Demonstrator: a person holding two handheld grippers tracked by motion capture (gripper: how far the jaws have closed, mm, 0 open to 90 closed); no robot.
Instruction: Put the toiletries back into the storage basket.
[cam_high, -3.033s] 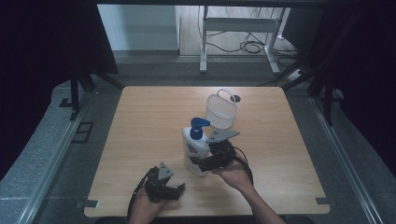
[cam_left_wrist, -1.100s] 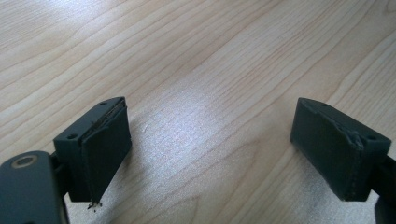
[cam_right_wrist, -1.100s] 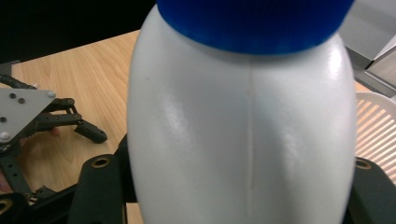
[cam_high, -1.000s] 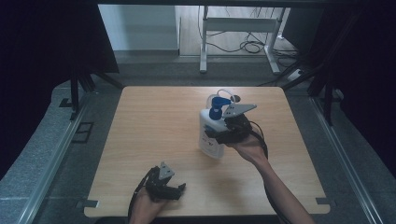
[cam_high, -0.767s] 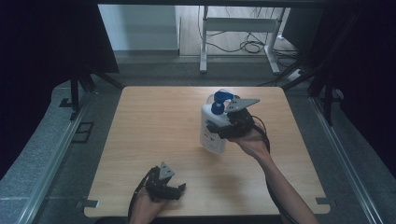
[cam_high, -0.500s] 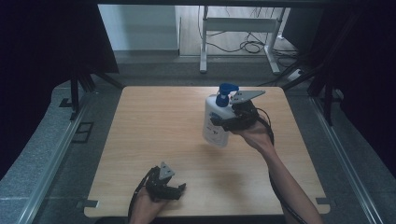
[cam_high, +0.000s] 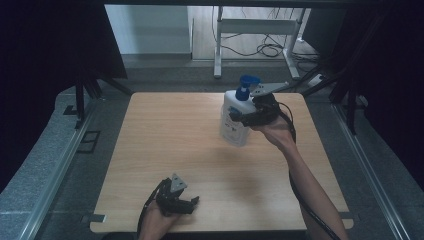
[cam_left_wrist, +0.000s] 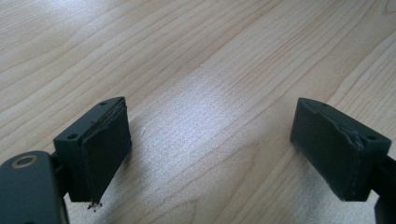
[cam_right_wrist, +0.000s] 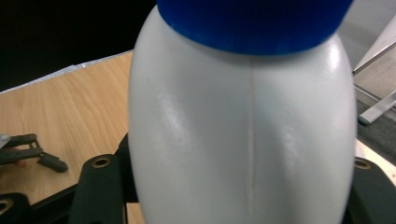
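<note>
A white pump bottle (cam_high: 233, 122) with a blue pump head (cam_high: 246, 84) hangs upright above the back right part of the wooden table (cam_high: 165, 135). My right gripper (cam_high: 238, 116) is shut on its body from the right side. In the right gripper view the bottle (cam_right_wrist: 243, 140) stands very close, with a black jaw on either side of it. Near the table's front edge, left of centre, my left gripper (cam_high: 192, 202) lies low and open. In the left gripper view its jaws (cam_left_wrist: 224, 154) stand wide apart over bare wood.
Beyond the table's far edge stand a grey metal frame (cam_high: 255, 30) and loose cables (cam_high: 270, 49) on the floor. Dark curtains hang on both sides. The left gripper (cam_right_wrist: 28, 150) shows far off in the right gripper view.
My right hand has carried the bottle upward and farther toward the table's back right. The left hand and its gripper have kept still.
</note>
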